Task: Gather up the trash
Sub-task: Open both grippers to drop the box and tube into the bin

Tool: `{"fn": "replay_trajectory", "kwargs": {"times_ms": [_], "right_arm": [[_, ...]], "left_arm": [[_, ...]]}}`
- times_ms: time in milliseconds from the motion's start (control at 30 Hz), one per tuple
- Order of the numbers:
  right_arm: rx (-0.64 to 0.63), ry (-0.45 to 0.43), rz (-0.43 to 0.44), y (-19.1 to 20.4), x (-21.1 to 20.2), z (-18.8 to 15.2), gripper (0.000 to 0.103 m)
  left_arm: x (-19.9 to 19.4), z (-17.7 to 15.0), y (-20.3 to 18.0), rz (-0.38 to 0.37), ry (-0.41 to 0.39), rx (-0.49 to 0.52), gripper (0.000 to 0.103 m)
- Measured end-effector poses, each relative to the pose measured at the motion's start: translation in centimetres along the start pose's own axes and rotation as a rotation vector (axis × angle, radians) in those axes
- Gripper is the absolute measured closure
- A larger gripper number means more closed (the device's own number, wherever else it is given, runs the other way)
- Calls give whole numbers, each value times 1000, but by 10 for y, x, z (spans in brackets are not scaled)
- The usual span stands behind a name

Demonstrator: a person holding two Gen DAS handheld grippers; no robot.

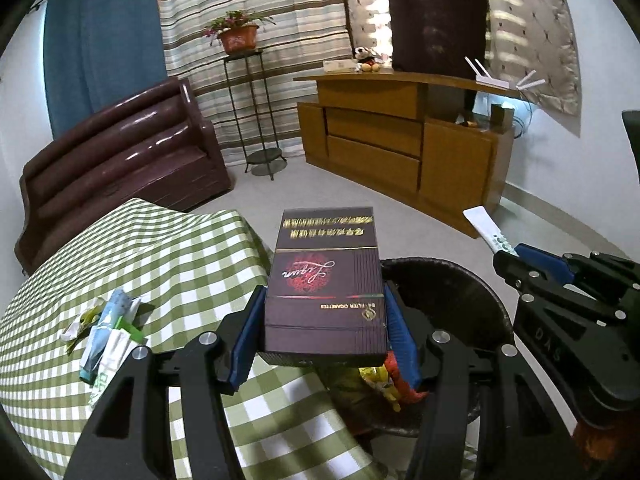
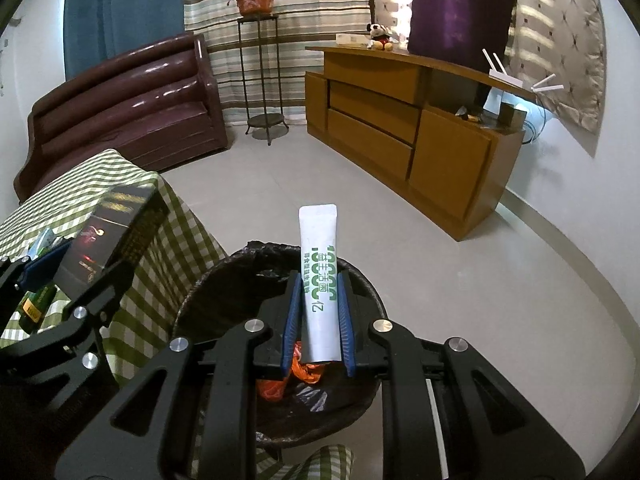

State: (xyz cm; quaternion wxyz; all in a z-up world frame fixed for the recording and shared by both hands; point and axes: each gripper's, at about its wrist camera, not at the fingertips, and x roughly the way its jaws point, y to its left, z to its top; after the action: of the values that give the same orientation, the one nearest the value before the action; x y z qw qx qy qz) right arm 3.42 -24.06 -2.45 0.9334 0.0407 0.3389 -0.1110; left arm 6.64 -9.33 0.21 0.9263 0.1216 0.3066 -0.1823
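My left gripper (image 1: 325,304) is shut on a dark maroon cigarette box (image 1: 326,280), held over the near rim of the black-lined trash bin (image 1: 460,280). My right gripper (image 2: 319,292) is shut on a white sachet with green print (image 2: 319,280), held above the same bin (image 2: 224,280). Orange and yellow wrappers (image 2: 304,372) lie inside the bin. The box also shows in the right wrist view (image 2: 116,224), and the sachet in the left wrist view (image 1: 486,226).
A table with a green checked cloth (image 1: 160,264) stands left of the bin, with several wrappers (image 1: 108,332) on it. A dark green bottle (image 2: 38,304) lies on the table. A brown sofa (image 1: 120,160), plant stand (image 1: 256,112) and wooden cabinet (image 1: 400,148) stand beyond.
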Motion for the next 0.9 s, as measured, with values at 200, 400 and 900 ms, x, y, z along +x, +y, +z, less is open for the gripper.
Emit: {"fn": "replay_trajectory", "kwargs": {"times_ms": [200, 400, 900], "right_arm": [[15, 2, 0, -4, 2, -1, 73], [26, -5, -9, -7, 2, -2, 64], [10, -19, 12, 11, -7, -1, 37]], "left_arm": [[4, -2, -1, 2, 12, -2, 41], [1, 0, 3, 1, 11, -15, 40], [-30, -3, 34, 55, -6, -57, 38]]}}
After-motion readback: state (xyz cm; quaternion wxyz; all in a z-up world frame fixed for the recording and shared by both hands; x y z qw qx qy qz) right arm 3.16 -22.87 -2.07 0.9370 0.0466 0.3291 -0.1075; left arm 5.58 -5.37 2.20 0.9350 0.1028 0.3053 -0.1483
